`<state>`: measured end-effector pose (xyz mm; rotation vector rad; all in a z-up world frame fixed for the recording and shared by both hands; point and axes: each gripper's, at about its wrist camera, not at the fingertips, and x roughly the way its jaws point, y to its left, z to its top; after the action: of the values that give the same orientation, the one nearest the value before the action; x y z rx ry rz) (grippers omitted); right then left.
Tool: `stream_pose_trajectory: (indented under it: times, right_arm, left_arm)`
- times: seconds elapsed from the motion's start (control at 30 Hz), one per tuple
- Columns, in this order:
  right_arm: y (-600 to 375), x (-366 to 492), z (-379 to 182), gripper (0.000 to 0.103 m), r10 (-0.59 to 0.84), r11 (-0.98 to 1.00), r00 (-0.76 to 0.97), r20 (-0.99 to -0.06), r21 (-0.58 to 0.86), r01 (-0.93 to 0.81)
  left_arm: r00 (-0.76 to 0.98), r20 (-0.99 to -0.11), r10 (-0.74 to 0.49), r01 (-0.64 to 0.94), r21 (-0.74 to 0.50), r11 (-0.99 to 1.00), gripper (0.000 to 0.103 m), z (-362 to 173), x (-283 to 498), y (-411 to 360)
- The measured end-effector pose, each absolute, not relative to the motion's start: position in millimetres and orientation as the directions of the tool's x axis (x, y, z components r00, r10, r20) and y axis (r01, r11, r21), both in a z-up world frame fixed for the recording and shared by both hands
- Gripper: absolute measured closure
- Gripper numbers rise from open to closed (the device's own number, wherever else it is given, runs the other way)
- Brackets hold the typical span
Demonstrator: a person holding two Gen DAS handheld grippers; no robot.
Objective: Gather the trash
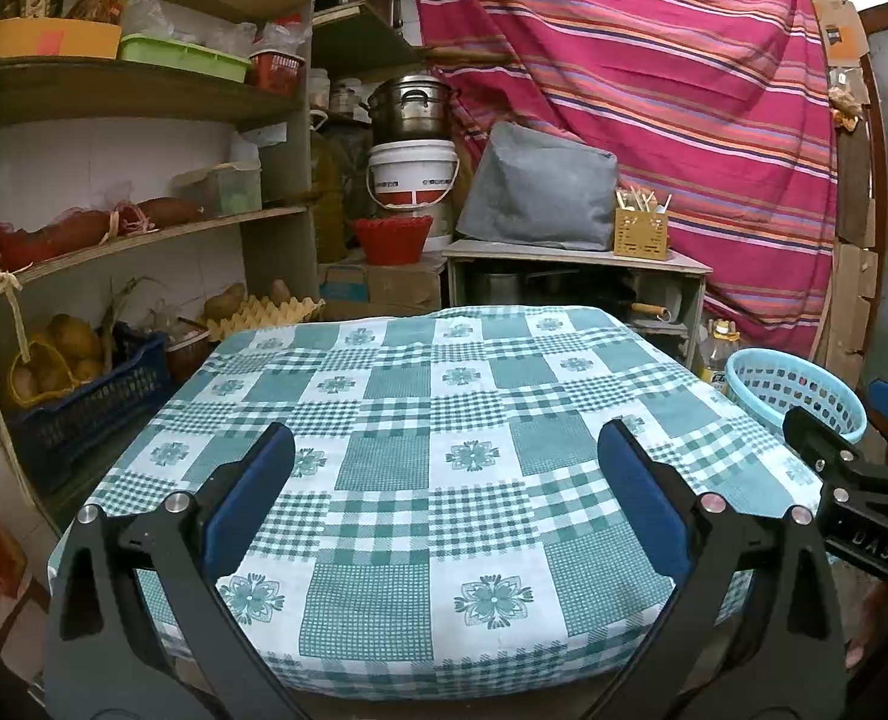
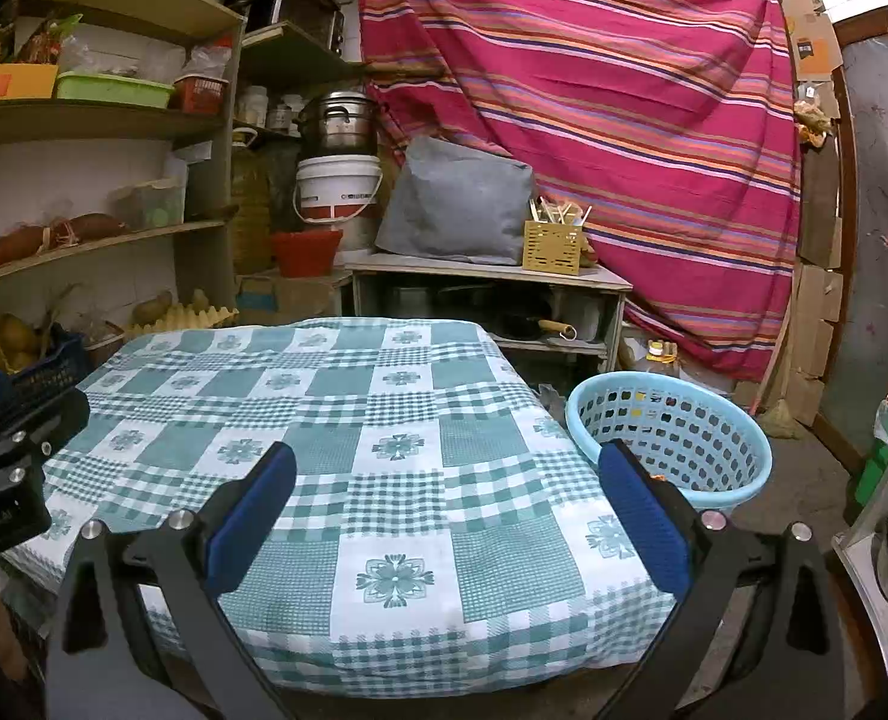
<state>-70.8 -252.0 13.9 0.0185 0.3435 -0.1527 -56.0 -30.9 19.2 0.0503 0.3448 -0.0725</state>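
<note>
A table under a green-and-white checked cloth (image 1: pixel 444 420) fills the middle of both views (image 2: pixel 354 420). No loose trash shows on it. A light blue perforated plastic basket (image 2: pixel 672 438) stands on the floor at the table's right side; it also shows in the left wrist view (image 1: pixel 798 390). My left gripper (image 1: pixel 444 450) is open and empty above the table's near edge. My right gripper (image 2: pixel 447 468) is open and empty above the near right part of the table, its right finger in front of the basket.
Wooden shelves (image 1: pixel 114 240) with boxes, tubs and potatoes line the left wall. A low cabinet (image 2: pixel 492 276) with a grey cushion and a yellow utensil holder stands behind the table. A striped pink cloth (image 2: pixel 594 120) hangs at the back. Cardboard leans at the right.
</note>
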Motion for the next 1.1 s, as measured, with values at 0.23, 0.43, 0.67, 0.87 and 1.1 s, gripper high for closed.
stream_pose_trajectory:
  times: [0.23,0.43,0.67,0.87,1.1]
  right_arm:
    - [-253.4,-69.7,14.2,0.005,-0.148,0.988,0.929,-0.34,-0.015,0.152]
    - [-253.6,-69.7,14.2,0.005,-0.149,0.988,0.929,-0.339,-0.016,0.152]
    - [-253.8,-69.5,14.1,0.005,-0.149,0.988,0.928,-0.34,-0.018,0.152]
    - [-254.4,-69.0,14.0,0.005,-0.15,0.988,0.929,-0.339,-0.018,0.153]
    - [-253.6,-69.6,14.6,0.005,-0.149,0.988,0.929,-0.34,-0.018,0.152]
  left_arm:
    - [0.937,-0.343,-0.064,0.082,0.038,0.996,0.005,18.5,-55.9,-30.4]
    - [0.938,-0.34,-0.064,0.081,0.037,0.996,0.005,17.8,-56.1,-31.0]
    - [0.938,-0.34,-0.064,0.081,0.036,0.996,0.005,17.9,-55.9,-30.4]
    - [0.939,-0.339,-0.064,0.081,0.037,0.996,0.005,17.7,-55.6,-30.6]
    - [0.939,-0.339,-0.064,0.081,0.035,0.996,0.005,17.8,-55.9,-30.2]
